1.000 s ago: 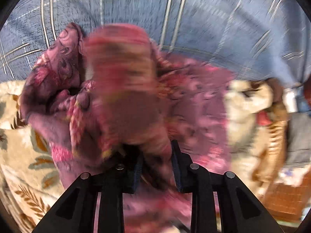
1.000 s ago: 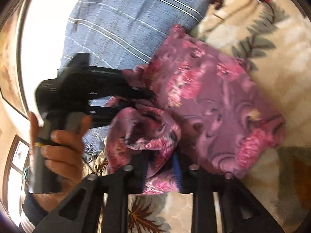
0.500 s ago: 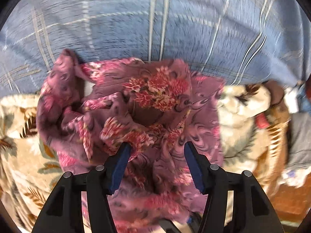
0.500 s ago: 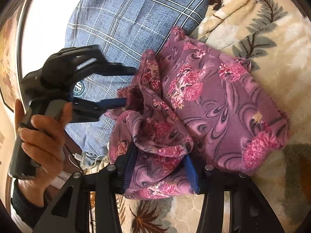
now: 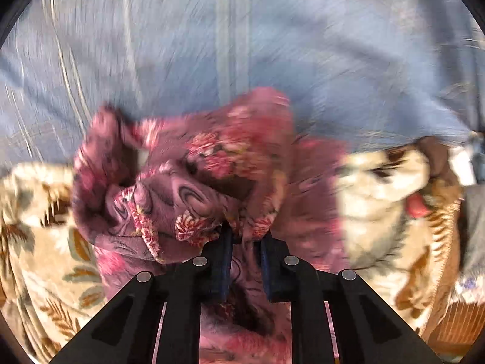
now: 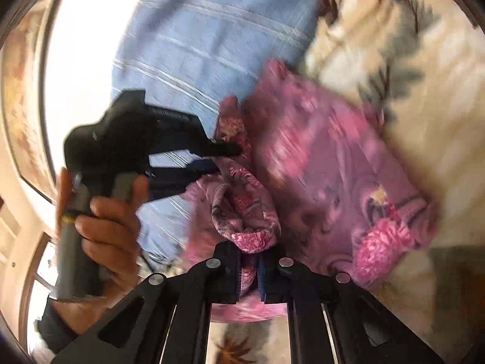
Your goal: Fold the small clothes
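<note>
Both grippers, left (image 5: 245,236) and right (image 6: 249,253), jaws just closed, pinch the purple floral garment (image 6: 333,176) bunched at six o'clock; lifting evenly should spread its edge.

Crumpled purple floral garment (image 5: 188,188) on blanket

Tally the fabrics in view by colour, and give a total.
Purple floral garment: 1
Blue checked cloth: 1
Cream leaf-print blanket: 1
Total: 3
</note>
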{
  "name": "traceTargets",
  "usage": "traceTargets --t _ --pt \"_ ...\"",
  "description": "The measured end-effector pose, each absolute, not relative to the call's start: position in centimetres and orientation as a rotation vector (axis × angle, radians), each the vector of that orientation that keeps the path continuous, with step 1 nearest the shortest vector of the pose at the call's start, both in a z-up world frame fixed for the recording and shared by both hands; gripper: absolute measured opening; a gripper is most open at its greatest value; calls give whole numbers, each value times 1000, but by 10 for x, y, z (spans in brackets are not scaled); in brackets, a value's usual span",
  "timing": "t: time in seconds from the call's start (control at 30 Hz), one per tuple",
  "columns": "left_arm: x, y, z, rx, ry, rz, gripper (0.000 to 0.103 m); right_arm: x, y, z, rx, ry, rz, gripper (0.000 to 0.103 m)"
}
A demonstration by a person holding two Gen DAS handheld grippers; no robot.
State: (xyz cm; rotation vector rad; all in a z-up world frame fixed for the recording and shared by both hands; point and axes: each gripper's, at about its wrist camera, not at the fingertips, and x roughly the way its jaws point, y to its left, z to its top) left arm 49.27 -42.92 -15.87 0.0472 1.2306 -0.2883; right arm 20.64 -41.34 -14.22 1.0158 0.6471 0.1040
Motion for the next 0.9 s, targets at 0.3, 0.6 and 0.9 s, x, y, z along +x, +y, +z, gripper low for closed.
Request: traceTargets --t 0.3,0.6,0.9 --pt "498 -498 -206 74 1350 -363 11 175 -452 -182 1198 725 -28 7" --pt "499 -421 -132 -117 1178 -373 26 171 -447 -168 1118 751 -56 16" --pt "484 -338 -162 -210 1295 -357 53 174 -437 -162 1050 746 -83 24"
